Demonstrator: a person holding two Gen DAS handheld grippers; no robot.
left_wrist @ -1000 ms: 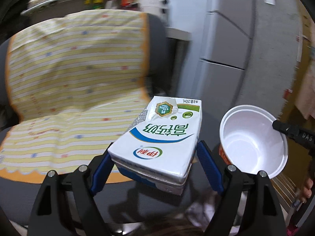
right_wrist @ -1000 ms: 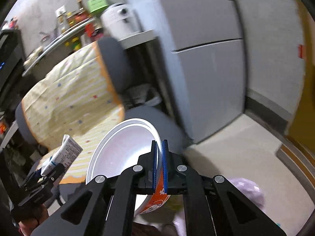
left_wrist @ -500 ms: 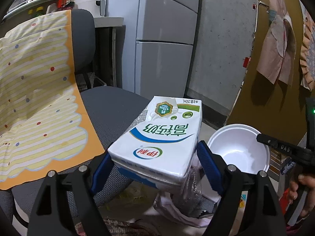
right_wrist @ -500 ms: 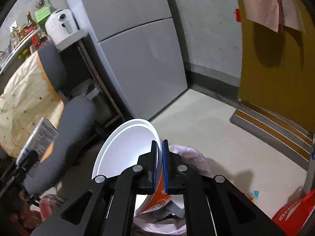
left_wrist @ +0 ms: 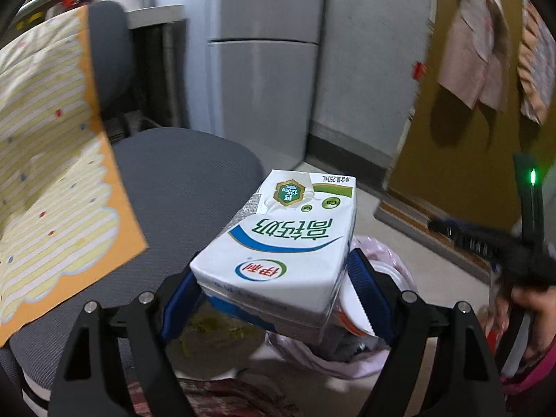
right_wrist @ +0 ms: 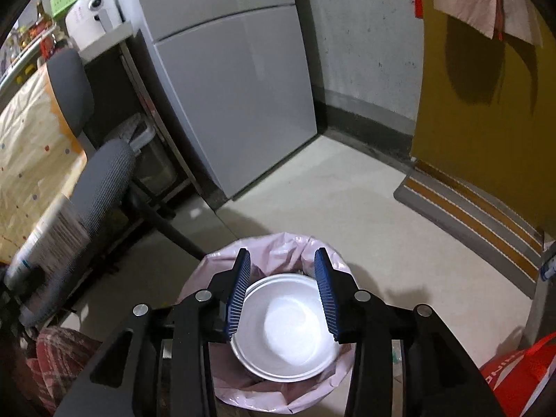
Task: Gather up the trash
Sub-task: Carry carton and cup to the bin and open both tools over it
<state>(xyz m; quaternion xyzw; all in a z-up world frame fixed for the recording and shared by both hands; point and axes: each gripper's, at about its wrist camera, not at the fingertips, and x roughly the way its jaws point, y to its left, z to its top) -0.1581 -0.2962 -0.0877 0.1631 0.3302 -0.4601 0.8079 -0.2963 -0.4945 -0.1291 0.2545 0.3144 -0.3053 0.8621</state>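
Observation:
My left gripper (left_wrist: 274, 286) is shut on a white milk carton (left_wrist: 281, 239) with green and blue print, held flat in the air beside a grey chair. The same carton (right_wrist: 45, 239) shows blurred at the left edge of the right wrist view. My right gripper (right_wrist: 282, 290) is open above a bin lined with a pink bag (right_wrist: 215, 267). A white foam bowl (right_wrist: 288, 340) lies in the bag, below and between the blue pads, mouth up. In the left wrist view the bowl (left_wrist: 351, 312) peeks from behind the carton, inside the pink bag (left_wrist: 378, 257).
A grey office chair (left_wrist: 180, 180) with a yellow striped cover (left_wrist: 45, 160) stands left of the bin. A grey fridge (right_wrist: 236, 80) stands behind. A striped doormat (right_wrist: 476, 208) lies before a yellow door (right_wrist: 486, 111). A red bag (right_wrist: 517, 382) sits at the lower right.
My right gripper opened and let go of the foam bowl, which now lies in the pink bag. My left gripper, still holding the carton, swung right and closer to the bin.

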